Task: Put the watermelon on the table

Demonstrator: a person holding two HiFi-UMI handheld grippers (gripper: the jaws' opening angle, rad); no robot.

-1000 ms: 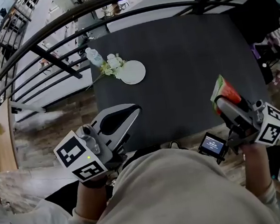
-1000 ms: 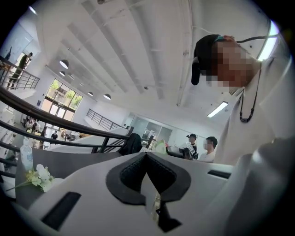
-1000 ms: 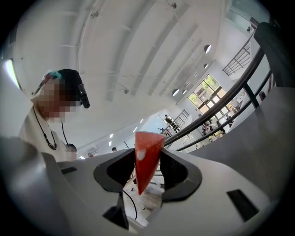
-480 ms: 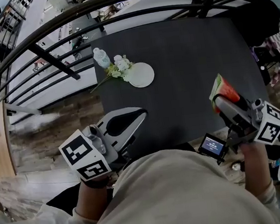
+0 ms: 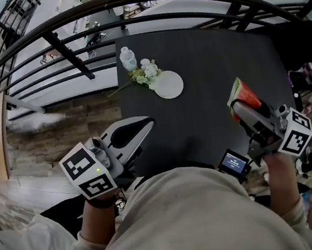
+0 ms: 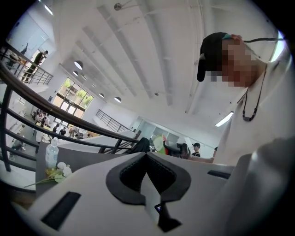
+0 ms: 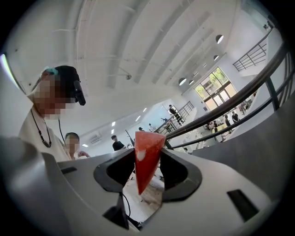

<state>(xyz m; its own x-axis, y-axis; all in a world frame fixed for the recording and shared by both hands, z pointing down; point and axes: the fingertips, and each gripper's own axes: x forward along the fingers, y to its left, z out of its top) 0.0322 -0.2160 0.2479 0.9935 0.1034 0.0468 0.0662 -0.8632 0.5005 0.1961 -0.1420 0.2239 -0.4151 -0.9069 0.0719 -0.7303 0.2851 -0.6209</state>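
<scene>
**Watermelon slice held in right gripper over dark table**

The right gripper [image 7: 146,162] has its jaws closed on a watermelon [image 7: 147,159] wedge. The gripper's own view shows the dark pads pressing both flat sides, the red point hanging down between them with one pale spot on the flesh. Only the head view shows the green rind on the slice's upper edge, and places the slice in the air over the near right part of the table [image 5: 215,53], not resting on it.

The left gripper [image 6: 146,156] has its jaws closed together with nothing between them. In the head view it hangs at the table's near left edge.

Well apart from both, at the far left of the table, stand a bottle [image 5: 128,58], a bunch of white flowers [image 5: 148,72] and a round plate [image 5: 170,84] just beside the flowers. The left gripper view shows the bottle and flowers but not clearly the plate. A dark railing [image 5: 71,18] curves beyond the table.
</scene>
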